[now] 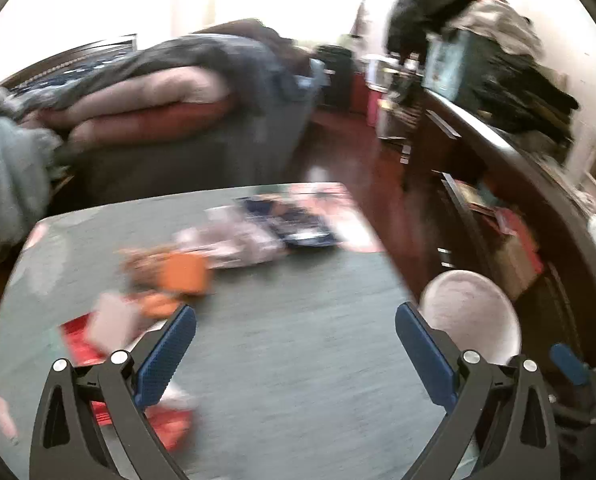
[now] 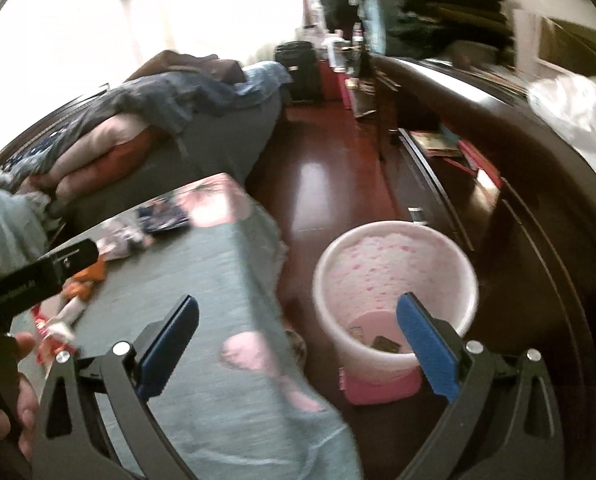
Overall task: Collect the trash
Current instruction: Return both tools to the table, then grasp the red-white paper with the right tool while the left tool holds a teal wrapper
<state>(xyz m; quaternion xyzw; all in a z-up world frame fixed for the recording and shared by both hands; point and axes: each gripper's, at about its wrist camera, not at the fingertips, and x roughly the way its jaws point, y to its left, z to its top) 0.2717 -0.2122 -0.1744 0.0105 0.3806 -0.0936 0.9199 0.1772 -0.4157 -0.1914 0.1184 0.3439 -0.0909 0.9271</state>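
Both claws, left (image 1: 296, 312) and right (image 2: 298, 304), stand wide apart, holding nothing. Wrappers (image 1: 166, 276) lie scattered on the desk (image 1: 298, 340); the bin (image 2: 394, 292) stands on the floor beside it. They look light, thin and crinkly; pinch a raised edge.

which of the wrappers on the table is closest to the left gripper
The red and white wrapper, beside the left gripper's left finger; the orange, pale and dark blue ones lie farther off.

Left wrist view sits low over the table (image 1: 290, 320), facing along it toward the far edge and the bed (image 1: 158, 96). Right wrist view hangs off the table's right edge (image 2: 258, 280), looking down at the bin (image 2: 394, 292); both share table, bin (image 1: 470, 320), bed
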